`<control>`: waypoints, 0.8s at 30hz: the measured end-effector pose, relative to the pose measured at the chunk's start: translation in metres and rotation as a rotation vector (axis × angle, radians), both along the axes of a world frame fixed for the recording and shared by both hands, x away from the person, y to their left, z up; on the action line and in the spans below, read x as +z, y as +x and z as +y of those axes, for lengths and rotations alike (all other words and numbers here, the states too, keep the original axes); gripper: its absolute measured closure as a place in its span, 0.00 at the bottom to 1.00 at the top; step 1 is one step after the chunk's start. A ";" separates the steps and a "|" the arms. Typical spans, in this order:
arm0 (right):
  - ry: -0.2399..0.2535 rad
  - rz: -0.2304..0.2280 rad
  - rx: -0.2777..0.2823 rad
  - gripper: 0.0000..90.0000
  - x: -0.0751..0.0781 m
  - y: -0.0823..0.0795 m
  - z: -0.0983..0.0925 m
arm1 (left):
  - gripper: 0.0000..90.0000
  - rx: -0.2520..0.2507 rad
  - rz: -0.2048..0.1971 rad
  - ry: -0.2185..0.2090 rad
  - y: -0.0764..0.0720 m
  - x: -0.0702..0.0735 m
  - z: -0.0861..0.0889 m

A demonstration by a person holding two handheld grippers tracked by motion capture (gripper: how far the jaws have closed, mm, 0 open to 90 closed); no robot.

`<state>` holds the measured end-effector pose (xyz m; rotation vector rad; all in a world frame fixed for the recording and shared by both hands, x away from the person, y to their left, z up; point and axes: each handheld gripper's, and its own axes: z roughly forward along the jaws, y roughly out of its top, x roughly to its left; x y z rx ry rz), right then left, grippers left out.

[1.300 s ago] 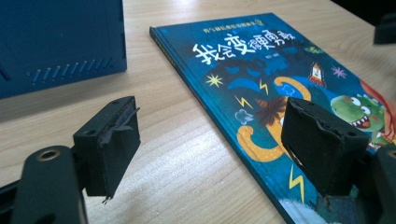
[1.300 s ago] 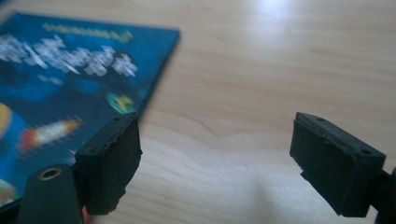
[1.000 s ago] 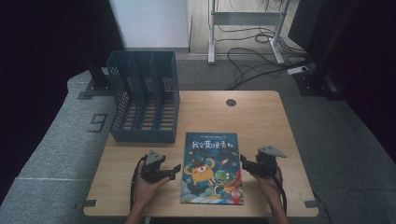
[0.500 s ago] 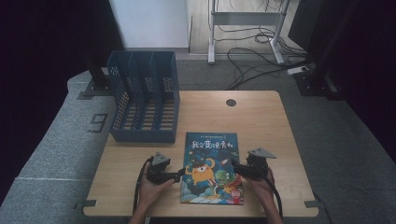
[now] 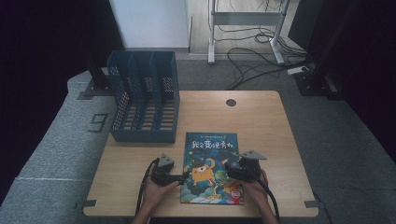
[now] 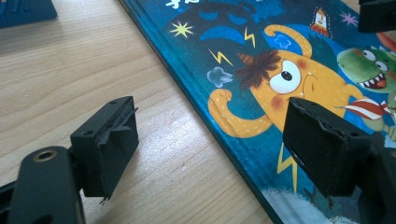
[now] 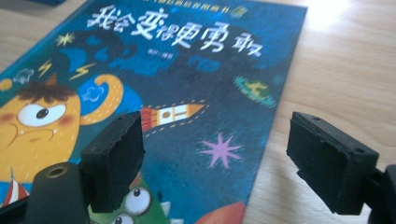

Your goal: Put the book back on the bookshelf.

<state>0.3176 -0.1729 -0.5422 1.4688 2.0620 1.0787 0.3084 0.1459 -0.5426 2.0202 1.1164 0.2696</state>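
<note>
Lying flat near the tabletop's front edge, the book (image 5: 212, 168) is straddled at both sides by the left gripper (image 5: 185, 176) and right gripper (image 5: 229, 169), jaws spread.

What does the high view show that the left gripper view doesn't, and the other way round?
High view: the whole light wooden table, the blue plastic slotted file rack, the person's hands, cables on the floor behind.

Left gripper view: close up, the left claw open, its jaws straddling the book's left edge, one over wood, one over the cover; fine cover details such as yellow lightning bolts.

Both: the blue picture book with an orange monster, lying flat on the table.
</note>
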 end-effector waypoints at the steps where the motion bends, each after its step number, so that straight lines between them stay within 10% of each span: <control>1: -0.003 0.005 0.001 0.20 -0.001 0.000 0.002 | 0.20 0.000 0.000 0.000 0.000 0.000 0.000; 24: -0.003 0.046 0.006 0.20 -0.008 0.001 0.008 | 0.21 -0.016 0.009 0.019 -0.002 -0.005 -0.012</control>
